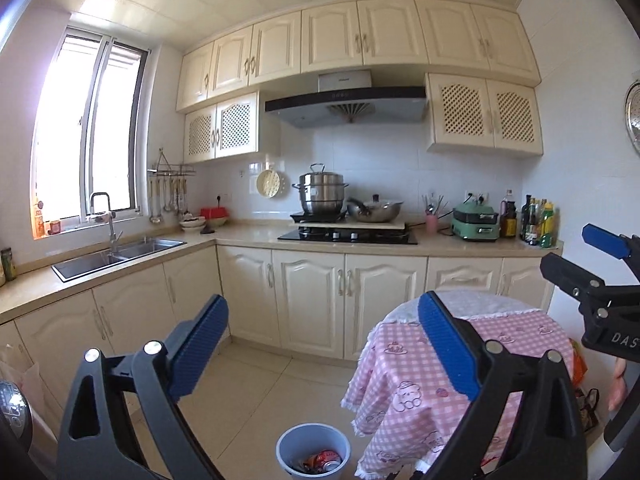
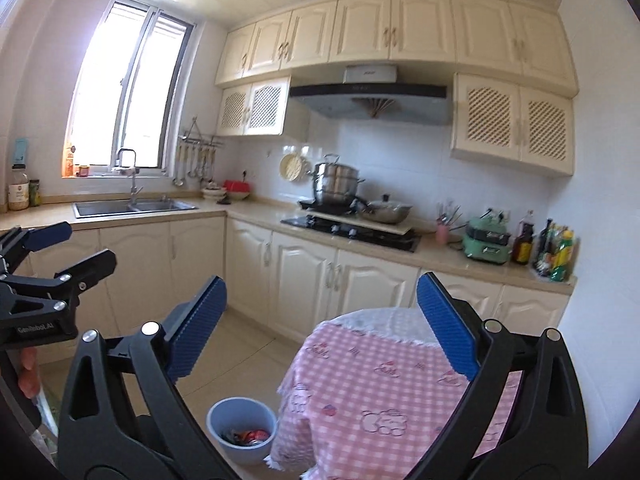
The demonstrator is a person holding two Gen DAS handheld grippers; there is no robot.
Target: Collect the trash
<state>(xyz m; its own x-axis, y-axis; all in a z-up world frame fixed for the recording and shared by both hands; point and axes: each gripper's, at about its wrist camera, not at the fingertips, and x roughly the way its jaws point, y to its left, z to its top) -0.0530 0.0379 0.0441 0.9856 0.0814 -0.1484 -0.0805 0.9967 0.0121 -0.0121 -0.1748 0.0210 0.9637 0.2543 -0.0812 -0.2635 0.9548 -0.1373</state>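
Kitchen backdrop; "GenRobot.AI" lettering on left claw [image 2: 48, 256] body.

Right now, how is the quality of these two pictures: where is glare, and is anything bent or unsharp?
Left wrist view: the window is blown out white, and fisheye bends the upper cabinets into an arc. Right wrist view: the window glares equally, and the bottles near the edge look slightly soft. Both views: dark corners.
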